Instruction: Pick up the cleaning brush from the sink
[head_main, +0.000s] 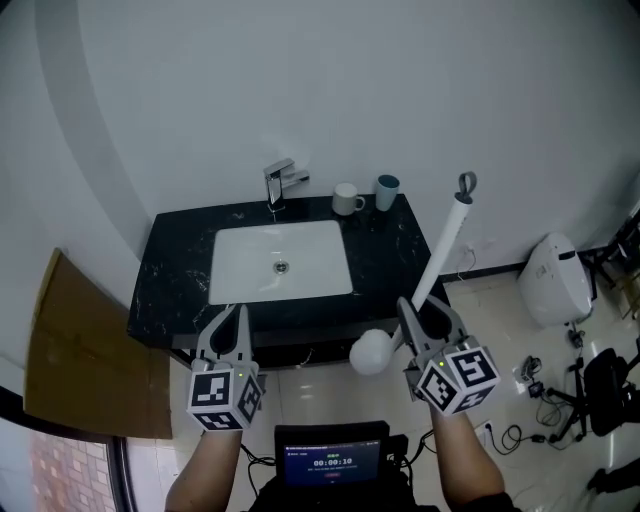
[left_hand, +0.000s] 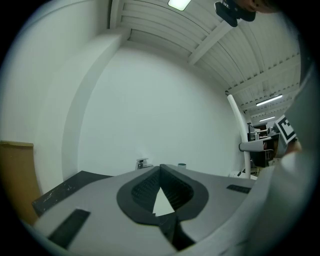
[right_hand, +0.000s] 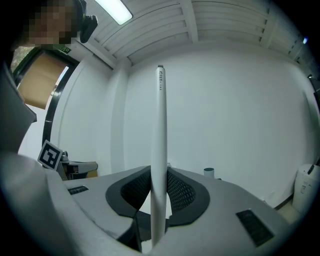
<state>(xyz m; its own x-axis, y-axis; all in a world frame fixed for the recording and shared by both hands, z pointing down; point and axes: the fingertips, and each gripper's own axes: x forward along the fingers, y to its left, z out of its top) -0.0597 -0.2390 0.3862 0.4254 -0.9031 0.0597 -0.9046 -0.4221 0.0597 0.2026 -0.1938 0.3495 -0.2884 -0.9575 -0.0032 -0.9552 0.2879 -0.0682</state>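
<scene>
The brush (head_main: 441, 252) is not lying in the sink (head_main: 232, 270). It is sitting in the right claw (head_main: 422, 308), out in front of the bench (head_main: 170, 282). The claw's two jaws are squeezing the long white handle from both sides. In the right gripper view the brush (right_hand: 159, 145) is standing straight up between the dark pads (right_hand: 182, 192) of the right claw (right_hand: 159, 174). In the head view the handle is leaning up and to the right, with a grey loop at its top end. The round white head is hanging at the low end, just left of the claw and over the floor.

The left claw (head_main: 232, 312) is holding nothing. In the left gripper view the left claw (left_hand: 160, 168) is showing its jaw tips pressed together. Both claws are pointing at the bench, side by side and well apart.

The white sink is sitting in the middle of the black bench. A shiny tap (head_main: 281, 183) is standing behind it. A white cup (head_main: 346, 199) and a blue cup (head_main: 387, 191) are standing close together at the back right of the bench. A brown board (head_main: 88, 350) is leaning at the left of the bench. A small screen (head_main: 331, 456) is glowing low down between the person's arms.
</scene>
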